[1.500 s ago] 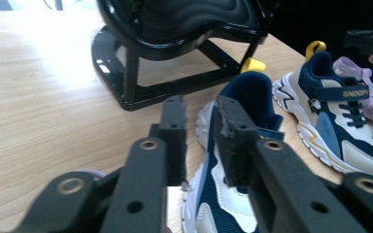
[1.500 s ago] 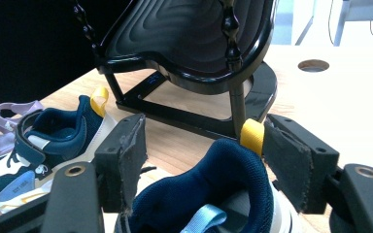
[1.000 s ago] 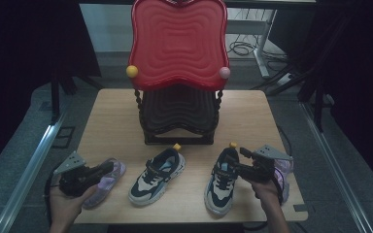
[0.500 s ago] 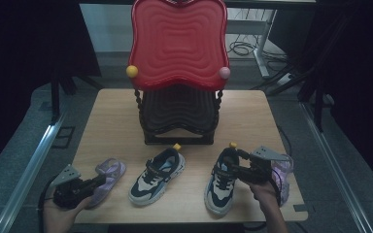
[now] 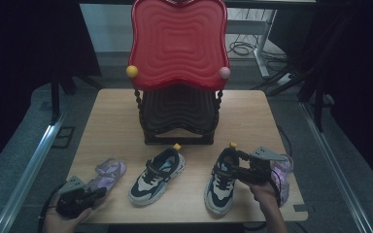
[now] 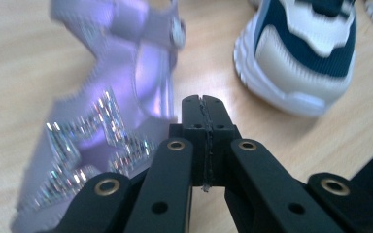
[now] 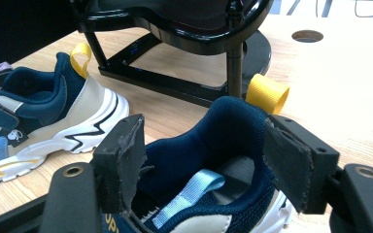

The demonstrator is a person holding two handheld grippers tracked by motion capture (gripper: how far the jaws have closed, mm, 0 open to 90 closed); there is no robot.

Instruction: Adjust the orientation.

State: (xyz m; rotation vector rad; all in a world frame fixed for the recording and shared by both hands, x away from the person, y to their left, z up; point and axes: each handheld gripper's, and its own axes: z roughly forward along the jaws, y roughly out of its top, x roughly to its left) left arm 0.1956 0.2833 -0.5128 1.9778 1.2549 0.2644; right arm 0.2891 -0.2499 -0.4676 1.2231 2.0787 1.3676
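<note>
Lower right: right gripper [image 5: 240, 167], jaws spread astride the sneaker [image 5: 222, 180] collar, seemingly ready to lift; lower left: left gripper [image 5: 94, 195], closed and empty beside purple sandal [image 5: 108, 173].

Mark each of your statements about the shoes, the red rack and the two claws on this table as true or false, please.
1. The left claw is shut with nothing between its jaws. True.
2. The right claw has its jaws on either side of the heel of a navy sneaker. True.
3. The purple sandal lies on the red rack. False: it lies on the wooden table, beside the left claw.
4. Both sneakers have a yellow heel loop. True.
5. The other sneaker lies tipped on its side. False: it stands upright on its sole.
</note>
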